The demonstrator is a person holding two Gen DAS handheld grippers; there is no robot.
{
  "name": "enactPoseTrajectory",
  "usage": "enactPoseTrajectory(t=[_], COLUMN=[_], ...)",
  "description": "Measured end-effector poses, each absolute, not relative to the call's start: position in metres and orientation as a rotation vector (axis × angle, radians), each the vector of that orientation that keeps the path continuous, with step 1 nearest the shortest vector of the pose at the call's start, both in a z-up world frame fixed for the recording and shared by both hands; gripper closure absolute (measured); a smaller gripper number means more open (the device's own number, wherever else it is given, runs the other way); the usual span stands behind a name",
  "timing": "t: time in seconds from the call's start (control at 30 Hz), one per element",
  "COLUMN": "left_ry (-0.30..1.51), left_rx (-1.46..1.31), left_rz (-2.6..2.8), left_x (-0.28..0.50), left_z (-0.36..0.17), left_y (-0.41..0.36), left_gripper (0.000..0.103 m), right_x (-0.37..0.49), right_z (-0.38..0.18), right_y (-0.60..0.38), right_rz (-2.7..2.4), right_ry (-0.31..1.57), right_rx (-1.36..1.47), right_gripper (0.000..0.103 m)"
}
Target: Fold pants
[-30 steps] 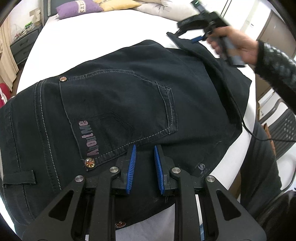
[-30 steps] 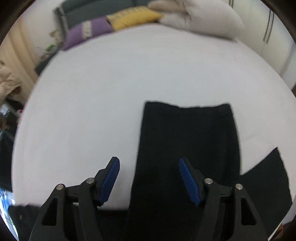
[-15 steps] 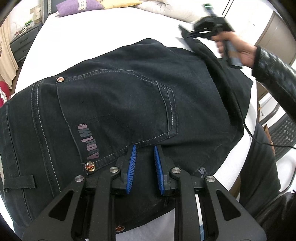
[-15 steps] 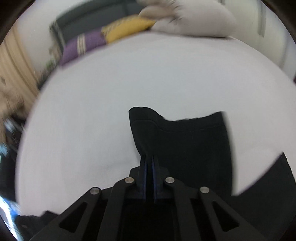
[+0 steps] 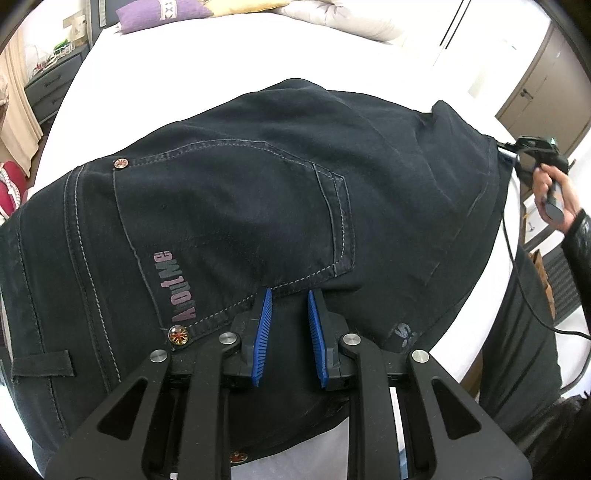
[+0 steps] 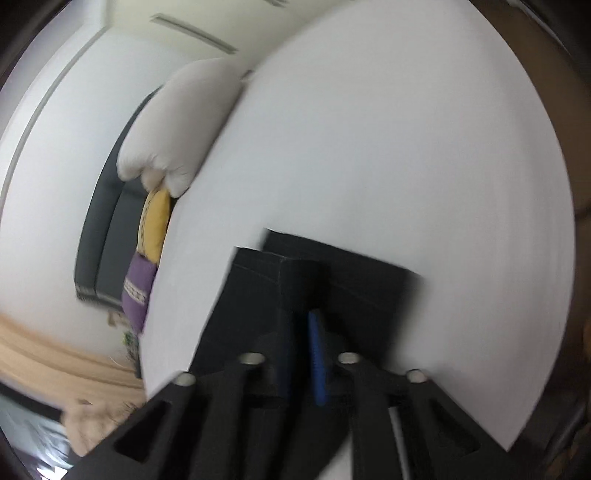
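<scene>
— Pants [image 5: 258, 206]: dark stitched denim, rivets, back pocket, spread over white bed [image 5: 177, 70]?
— Yes. Left gripper [image 5: 290, 332] low over seat, blue ribbed pads narrowly apart, pinching nothing seen.
— Right gripper [image 6: 303, 350]?
— Blurred; has just been opening, yet leg hem sits clamped between pads, lifted off sheet

Pants [image 5: 258, 206] lie on bed [image 5: 177, 70], pillows [image 5: 162, 9] behind.
</scene>
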State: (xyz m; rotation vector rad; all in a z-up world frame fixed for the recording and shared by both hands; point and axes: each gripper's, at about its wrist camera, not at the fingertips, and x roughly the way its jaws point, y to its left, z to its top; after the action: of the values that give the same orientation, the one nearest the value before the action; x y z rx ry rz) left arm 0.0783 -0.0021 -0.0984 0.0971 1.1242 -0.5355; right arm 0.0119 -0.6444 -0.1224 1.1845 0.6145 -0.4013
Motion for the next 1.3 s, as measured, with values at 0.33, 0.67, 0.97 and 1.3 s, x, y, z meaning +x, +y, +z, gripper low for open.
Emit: enactPoseTrajectory(t=[0.33,0.67,0.97,1.3], left_ry=[1.140,1.127,1.130,1.122], left_rx=[0.099,0.089,0.087,0.059], left_rz=[-0.494,-0.456,-0.464,-0.470], left_x=[0.075,0.071,0.070,0.068], left_z=[-0.100,-0.096,-0.096,-0.095], left_y=[-0.009,-0.015,-0.014,-0.005], left_gripper=[0.083,0.083,0.083,0.083], right_x=[0.040,0.028,-0.008,-0.023], right_z=[-0.122,-0.125,-0.136,-0.138], right_y=[-0.615,-0.634,-0.641,-0.643], right_rz=[-0.330,-0.387,-0.444,-0.453], right_ry=[0.600,0.606,0.572,0.565], right_rx=[1.205,1.195,1.215,1.221], right_gripper=[0.041,0.099,0.100,0.101])
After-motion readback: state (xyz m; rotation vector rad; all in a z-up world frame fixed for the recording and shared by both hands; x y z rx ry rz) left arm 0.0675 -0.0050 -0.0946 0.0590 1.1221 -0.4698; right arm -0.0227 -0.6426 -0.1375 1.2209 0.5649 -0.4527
